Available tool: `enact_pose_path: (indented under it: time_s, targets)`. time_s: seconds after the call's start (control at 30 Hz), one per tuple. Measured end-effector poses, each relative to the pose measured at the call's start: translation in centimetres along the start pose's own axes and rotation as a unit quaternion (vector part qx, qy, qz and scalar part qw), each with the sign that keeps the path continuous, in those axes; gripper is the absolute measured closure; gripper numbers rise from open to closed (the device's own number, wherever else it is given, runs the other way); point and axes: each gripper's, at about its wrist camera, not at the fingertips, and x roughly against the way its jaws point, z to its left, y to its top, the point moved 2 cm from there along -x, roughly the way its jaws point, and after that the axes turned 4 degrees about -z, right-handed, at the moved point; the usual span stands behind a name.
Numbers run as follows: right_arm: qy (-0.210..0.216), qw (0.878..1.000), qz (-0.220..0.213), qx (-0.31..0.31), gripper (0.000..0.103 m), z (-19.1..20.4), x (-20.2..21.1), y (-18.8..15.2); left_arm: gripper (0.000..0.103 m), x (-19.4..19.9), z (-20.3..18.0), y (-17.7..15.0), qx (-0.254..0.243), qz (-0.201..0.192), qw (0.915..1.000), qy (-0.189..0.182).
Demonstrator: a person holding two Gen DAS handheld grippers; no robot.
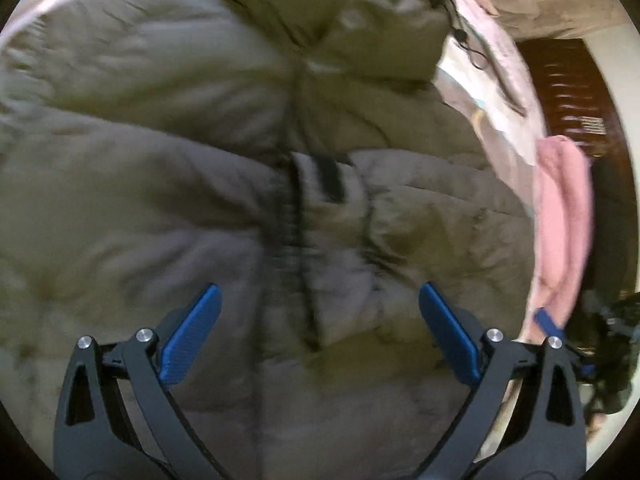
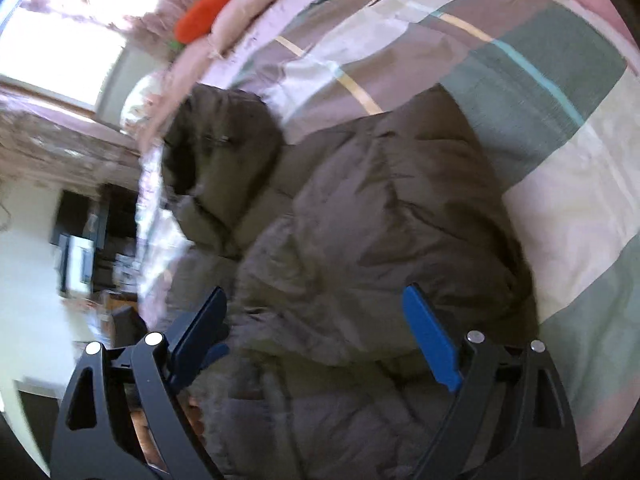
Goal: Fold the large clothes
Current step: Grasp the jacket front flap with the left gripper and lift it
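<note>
A big olive-brown puffer jacket lies spread on a bed and fills the left wrist view, its dark zipper running up the middle. My left gripper hovers just above the jacket's lower front, open and empty. In the right wrist view the same jacket lies on a checked bedspread, its hood at the upper left. My right gripper is open and empty over the jacket's body. Both views are motion-blurred.
A pink cloth hangs at the bed's right edge, with dark wooden furniture beyond. An orange plush item lies near the pillows. A bright window and a dark shelf unit stand off the bed's left side.
</note>
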Motion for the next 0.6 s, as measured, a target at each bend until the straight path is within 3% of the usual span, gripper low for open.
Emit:
enact_pose_path:
  time_s: [0.03, 0.07, 0.1, 0.2, 0.37, 0.43, 0.57, 0.6]
  targets:
    - [-0.003, 1.0, -0.001, -0.003, 0.013, -0.3, 0.1, 0.1, 0.007, -1.0, -0.2, -0.2, -0.003, 0.013, 0.9998, 0.014]
    - [0.001, 1.0, -0.001, -0.008, 0.013, -0.3, 0.0, 0.2, 0.022, -1.8, -0.3, -0.6, -0.002, 0.018, 0.9995, 0.027]
    - [0.008, 1.0, 0.0, -0.017, 0.013, -0.9, 0.1, 0.2, 0.052, -2.3, -0.4, -0.7, 0.002, 0.023, 0.9994, 0.026]
    - [-0.016, 0.999, -0.013, -0.041, 0.013, -2.9, 1.0, 1.0, 0.093, -3.2, -1.6, -1.4, 0.011, 0.035, 0.9988, -0.034]
    - [-0.048, 0.992, -0.031, -0.11, 0.013, -7.6, 2.8, 2.6, 0.096, -0.6, -4.6, -0.8, -0.021, -0.018, 0.9969, -0.074]
    - [-0.04, 0.991, -0.034, -0.124, 0.013, -8.4, 3.2, 2.6, 0.096, 0.9, -4.4, 0.1, -0.015, -0.054, 0.9969, -0.056]
    - [0.063, 0.986, -0.002, -0.153, 0.013, -8.3, 2.1, 1.9, 0.096, 2.8, -2.2, 1.3, 0.016, -0.099, 0.9947, 0.022]
    - [0.089, 0.982, 0.016, -0.163, 0.013, -8.1, 1.2, 1.4, 0.096, 2.7, -1.9, 1.4, 0.02, -0.098, 0.9946, 0.027]
